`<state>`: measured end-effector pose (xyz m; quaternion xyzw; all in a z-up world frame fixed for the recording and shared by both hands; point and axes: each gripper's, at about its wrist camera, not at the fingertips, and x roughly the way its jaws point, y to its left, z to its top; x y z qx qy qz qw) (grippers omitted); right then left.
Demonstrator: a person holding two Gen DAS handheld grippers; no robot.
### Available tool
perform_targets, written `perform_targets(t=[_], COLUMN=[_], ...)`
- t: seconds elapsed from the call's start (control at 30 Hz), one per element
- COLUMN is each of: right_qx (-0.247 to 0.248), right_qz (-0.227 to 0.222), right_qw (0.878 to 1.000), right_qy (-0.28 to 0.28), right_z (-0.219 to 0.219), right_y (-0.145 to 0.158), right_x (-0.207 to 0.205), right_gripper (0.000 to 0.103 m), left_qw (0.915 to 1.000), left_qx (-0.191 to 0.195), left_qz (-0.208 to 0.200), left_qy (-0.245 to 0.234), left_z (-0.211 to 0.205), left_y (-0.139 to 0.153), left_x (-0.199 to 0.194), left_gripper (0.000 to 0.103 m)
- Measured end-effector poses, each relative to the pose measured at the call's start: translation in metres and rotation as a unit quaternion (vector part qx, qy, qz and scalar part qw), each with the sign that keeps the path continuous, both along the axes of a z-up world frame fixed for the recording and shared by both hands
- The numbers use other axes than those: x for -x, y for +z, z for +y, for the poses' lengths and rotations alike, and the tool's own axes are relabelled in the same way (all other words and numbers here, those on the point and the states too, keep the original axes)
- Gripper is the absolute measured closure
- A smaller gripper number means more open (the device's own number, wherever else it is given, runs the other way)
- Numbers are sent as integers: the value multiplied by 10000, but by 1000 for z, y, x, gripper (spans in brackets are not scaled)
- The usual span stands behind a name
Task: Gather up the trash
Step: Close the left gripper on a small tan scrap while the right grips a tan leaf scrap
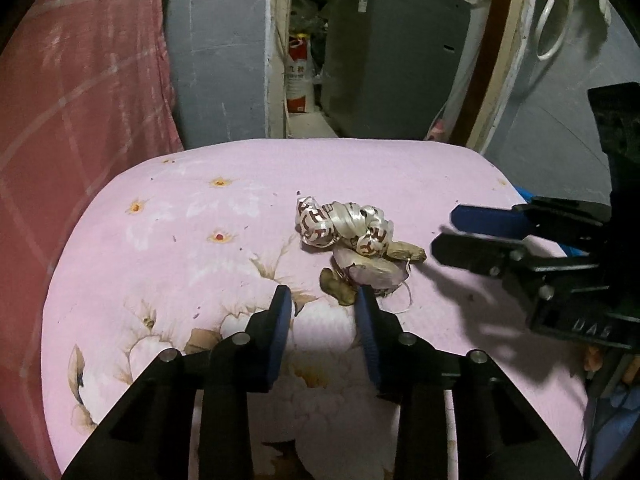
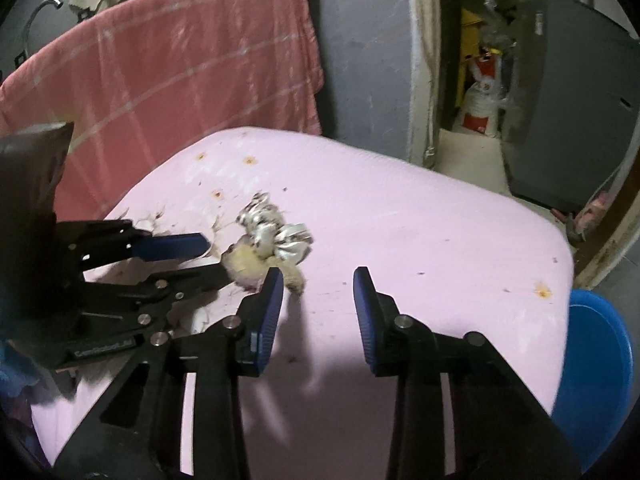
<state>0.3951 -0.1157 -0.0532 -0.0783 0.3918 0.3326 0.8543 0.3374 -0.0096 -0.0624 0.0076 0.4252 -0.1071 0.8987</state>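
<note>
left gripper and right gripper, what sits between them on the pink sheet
The trash pile: crumpled wrapper and garlic skins, between left gripper and right gripper, in the left wrist view.

Your left gripper [image 1: 323, 294] and right gripper [image 2: 318, 276]: black linkages, silver screws, ribbed blue pads [image 2: 267, 312], white lettering.

A grey-painted wall [image 1: 224, 48] stands behind a surface covered in pink floral cloth [image 1: 192, 248]. A faded red checked cloth [image 1: 80, 92] hangs to one side. Through a pale-framed doorway [image 1: 280, 40], a grey cabinet [image 1: 392, 56] and a red-and-white sack [image 1: 299, 76] stand in dim light.
</note>
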Motion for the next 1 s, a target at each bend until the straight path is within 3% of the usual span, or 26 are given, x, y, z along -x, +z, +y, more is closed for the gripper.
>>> perform_targets(t=[0.4,0.57,1.0], right_qx=[175,218,35], right_qz=[253,265,302], right_qw=[9995,9992,9994], right_qy=[66,191,142], right_z=[11,18,15], right_y=[-8,-10,-9], right_x=[-12,-11,-13], right_gripper=[77,91,92], left_qw=[9999,9998,9982], left_qx=[-69,-125,-344], left_qz=[77,119,200], left_qy=[-45,-116,-442], left_z=[-1,-4,-9], left_y=[1,1,-4], left_x=[-13,-16,-23], left_gripper=[82,82,82])
